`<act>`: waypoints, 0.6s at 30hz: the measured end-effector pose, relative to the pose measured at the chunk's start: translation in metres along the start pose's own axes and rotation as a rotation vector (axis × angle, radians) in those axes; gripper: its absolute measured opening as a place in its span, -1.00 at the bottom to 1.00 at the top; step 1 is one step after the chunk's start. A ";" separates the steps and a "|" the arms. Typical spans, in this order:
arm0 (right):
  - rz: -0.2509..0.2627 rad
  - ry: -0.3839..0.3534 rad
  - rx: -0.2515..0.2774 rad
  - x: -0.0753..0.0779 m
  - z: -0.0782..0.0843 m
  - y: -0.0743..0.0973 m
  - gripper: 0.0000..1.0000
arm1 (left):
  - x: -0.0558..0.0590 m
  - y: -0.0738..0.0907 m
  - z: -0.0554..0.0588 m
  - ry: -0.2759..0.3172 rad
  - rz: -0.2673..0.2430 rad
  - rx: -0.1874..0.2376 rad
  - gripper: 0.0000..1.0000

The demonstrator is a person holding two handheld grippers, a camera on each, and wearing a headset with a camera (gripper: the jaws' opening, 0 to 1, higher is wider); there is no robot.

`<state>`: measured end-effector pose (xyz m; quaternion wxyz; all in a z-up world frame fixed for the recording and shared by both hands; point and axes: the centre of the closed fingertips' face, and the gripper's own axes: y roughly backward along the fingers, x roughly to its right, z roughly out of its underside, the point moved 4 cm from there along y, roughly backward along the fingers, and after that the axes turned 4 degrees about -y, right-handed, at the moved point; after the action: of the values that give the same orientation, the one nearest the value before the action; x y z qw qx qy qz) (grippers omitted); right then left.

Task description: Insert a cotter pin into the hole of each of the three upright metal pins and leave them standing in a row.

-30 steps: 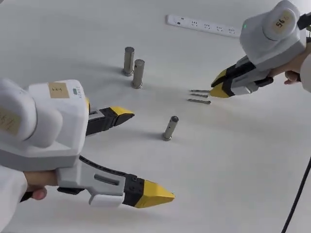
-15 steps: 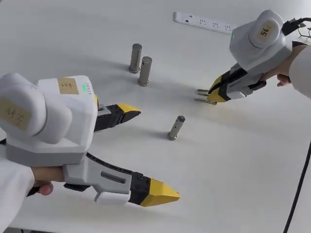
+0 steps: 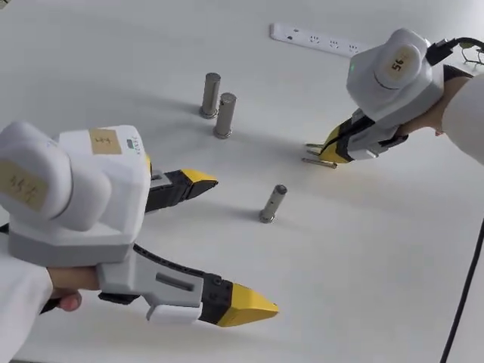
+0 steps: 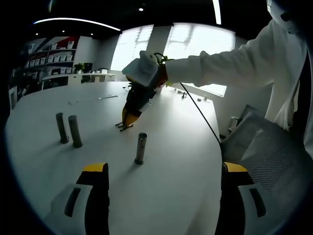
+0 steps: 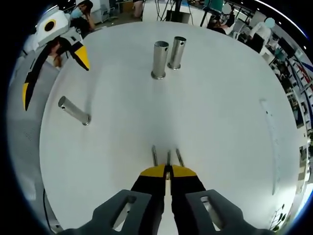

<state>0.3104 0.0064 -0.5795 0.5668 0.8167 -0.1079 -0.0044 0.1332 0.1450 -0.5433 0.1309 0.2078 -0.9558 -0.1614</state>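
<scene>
Right tongs at the cotter pins: first pick-up in hand.

My right tongs (image 5: 167, 172) are drawn narrow, tips on the table (image 3: 363, 249), and appear to pinch the near end of the middle cotter pin (image 5: 168, 157). The other two cotter pins (image 5: 154, 155) lie just beside it, one on each side. My left tongs (image 3: 231, 243) hang wide, holding nothing. One metal pin (image 3: 271, 203) stands ahead of their jaws. The other two metal pins (image 3: 224, 115) stand close together further out. I see no hole filled yet, so I judge the task at its start. The next move calls for a clean lift of one cotter pin alone, then lining it up with the hole of the nearest metal pin.
</scene>
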 end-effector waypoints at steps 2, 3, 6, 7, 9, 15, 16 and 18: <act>0.015 0.007 -0.016 -0.002 -0.001 0.000 -1.00 | -0.001 0.000 0.001 0.003 -0.003 -0.002 0.90; 0.021 0.051 -0.035 -0.002 -0.002 0.001 -1.00 | -0.002 0.001 0.001 0.005 -0.006 -0.002 0.90; 0.035 0.092 -0.065 0.001 -0.002 -0.002 -1.00 | -0.003 0.001 0.002 0.013 -0.008 -0.005 0.85; 0.038 0.079 -0.071 0.002 -0.003 -0.002 -1.00 | -0.004 0.001 0.002 0.013 -0.009 -0.005 0.80; 0.041 0.056 -0.076 0.002 -0.002 -0.002 -1.00 | -0.005 0.001 0.002 0.015 -0.019 -0.002 0.75; 0.023 0.116 -0.058 0.001 -0.001 0.000 -1.00 | -0.006 0.000 -0.001 0.032 -0.017 0.008 0.71; 0.020 0.169 -0.068 0.002 -0.002 -0.001 -1.00 | -0.007 0.000 -0.002 0.037 -0.018 0.011 0.69; 0.028 0.169 -0.091 0.001 -0.003 -0.002 -1.00 | -0.008 -0.001 -0.004 0.038 -0.021 0.021 0.69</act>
<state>0.3120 0.0098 -0.5801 0.6104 0.7860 -0.0711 0.0676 0.1417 0.1468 -0.5409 0.1453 0.2223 -0.9525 -0.1488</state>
